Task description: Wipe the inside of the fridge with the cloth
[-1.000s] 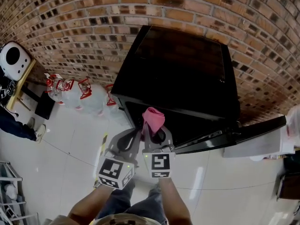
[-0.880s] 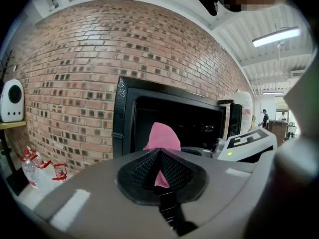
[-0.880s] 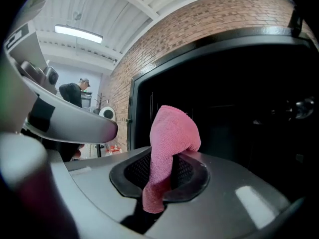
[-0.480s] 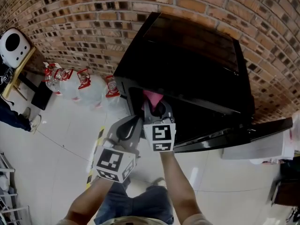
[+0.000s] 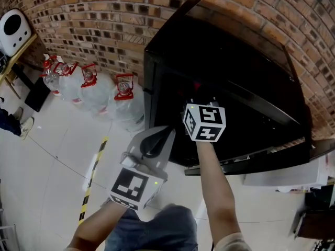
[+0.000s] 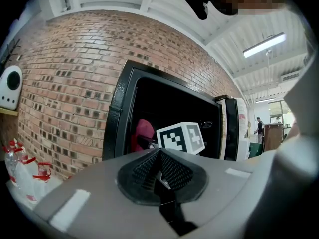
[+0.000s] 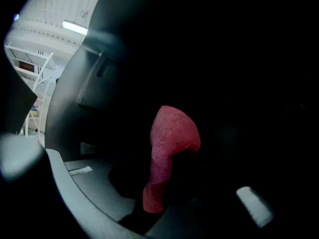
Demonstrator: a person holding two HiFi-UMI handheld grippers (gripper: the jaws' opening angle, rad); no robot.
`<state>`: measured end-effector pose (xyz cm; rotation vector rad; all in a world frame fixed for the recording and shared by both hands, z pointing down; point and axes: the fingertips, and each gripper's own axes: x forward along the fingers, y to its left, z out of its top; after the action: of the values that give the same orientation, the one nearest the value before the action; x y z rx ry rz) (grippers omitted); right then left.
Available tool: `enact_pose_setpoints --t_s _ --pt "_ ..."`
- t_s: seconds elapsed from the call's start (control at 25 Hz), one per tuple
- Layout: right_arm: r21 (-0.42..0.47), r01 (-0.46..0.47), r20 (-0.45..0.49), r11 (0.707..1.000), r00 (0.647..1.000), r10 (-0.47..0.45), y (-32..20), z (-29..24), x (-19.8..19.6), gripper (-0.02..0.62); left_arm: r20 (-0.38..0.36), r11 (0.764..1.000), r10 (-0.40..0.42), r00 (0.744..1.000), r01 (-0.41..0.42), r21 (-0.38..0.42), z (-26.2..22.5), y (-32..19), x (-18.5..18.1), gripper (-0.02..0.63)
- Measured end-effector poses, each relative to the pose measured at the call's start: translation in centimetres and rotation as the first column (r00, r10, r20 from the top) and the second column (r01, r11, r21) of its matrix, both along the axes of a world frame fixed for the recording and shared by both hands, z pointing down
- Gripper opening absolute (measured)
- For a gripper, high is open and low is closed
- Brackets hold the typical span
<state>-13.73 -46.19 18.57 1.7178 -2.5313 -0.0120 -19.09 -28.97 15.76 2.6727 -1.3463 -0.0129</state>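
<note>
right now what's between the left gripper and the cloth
Only the right gripper, which holds the pink cloth inside the fridge, and its marker cube; the left gripper view shows this.

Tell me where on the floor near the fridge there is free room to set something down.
Free: the bare tiles between the water bottles and the striped tape. Crowded: along the brick wall, where those bottles stand, and the fridge opening, taken by the right gripper with the cloth.
</note>
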Motion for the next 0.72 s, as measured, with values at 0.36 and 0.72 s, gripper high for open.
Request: enact_pose_setpoints --t_s 0.36,0.72 --pt "0.077 -0.004 -0.058 0.997 0.998 0.009 -4.2 0.7 -0.1 0.058 0.059 0.996 0.051 0.997 -0.055 0.071 2.8 -1.6 2.6 -0.005" --pt "0.102 -0.004 -0.029 0.995 1.0 0.007 -8.8 -0.7 0.7 0.058 0.054 0.983 0.14 0.989 -0.145 0.108 7.0 -3.6 5.6 -0.006"
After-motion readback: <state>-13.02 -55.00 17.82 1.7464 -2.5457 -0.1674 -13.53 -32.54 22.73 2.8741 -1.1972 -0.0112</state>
